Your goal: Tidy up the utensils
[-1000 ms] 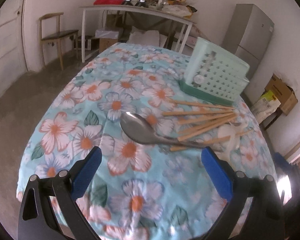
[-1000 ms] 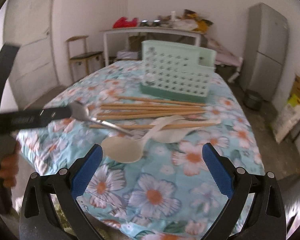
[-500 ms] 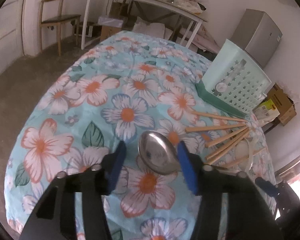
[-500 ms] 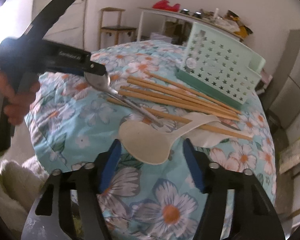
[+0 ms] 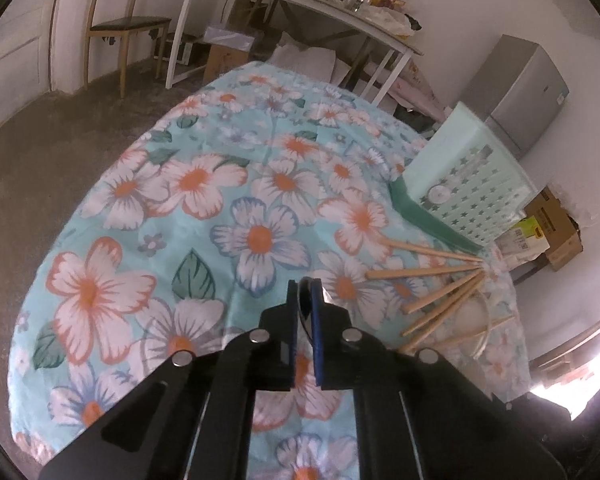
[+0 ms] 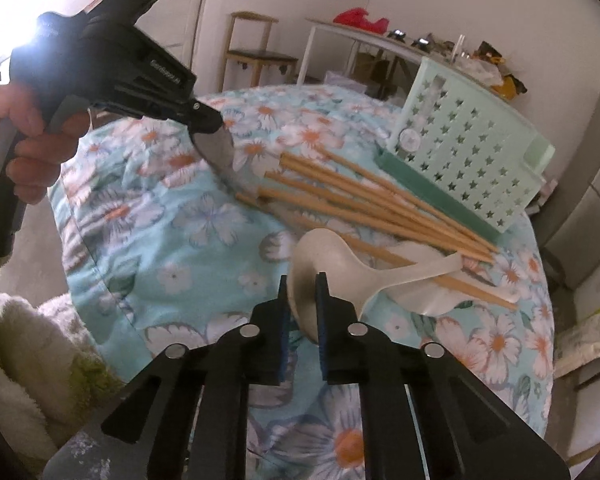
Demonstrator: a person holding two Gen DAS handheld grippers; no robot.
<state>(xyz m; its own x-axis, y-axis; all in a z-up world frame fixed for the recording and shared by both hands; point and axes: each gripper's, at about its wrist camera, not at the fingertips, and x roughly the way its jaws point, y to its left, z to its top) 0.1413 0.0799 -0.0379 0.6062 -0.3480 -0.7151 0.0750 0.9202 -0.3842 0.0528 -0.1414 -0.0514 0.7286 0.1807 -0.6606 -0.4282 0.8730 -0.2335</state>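
table (image 5: 148, 216): round top under a teal cloth with orange-and-white flowers; carries all the utensils and the basket.
basket (image 6: 468, 148): mint-green plastic, star-shaped cutouts, sits on a darker green base at the far side of the table, just beyond the chopstick tips. Inside not visible from either view, cannot tell the contents.
chopsticks (image 6: 364, 200): loose wooden bundle lying flat on the cloth, fanned out between the basket and the spoons; far tips near the basket base.
left tool (image 5: 305, 285): jaws have just been closing, now clamped on the bowl of the metal spoon. From the right wrist view it comes in from the left, held by a hand (image 6: 28, 140).
right tool (image 6: 303, 280): jaws have just been closing, now pinched on the bowl rim of the white spoon.
white spoon (image 6: 340, 268): plastic, bowl tilted on edge between the right tool's pads, handle running right, across the chopsticks.
second white spoon (image 6: 432, 300): lies under the first one's handle, on the cloth.
metal spoon (image 6: 216, 152): bowl in the left tool's pads, handle running down toward the near ends of the chopsticks; only a sliver shows in the left wrist view.
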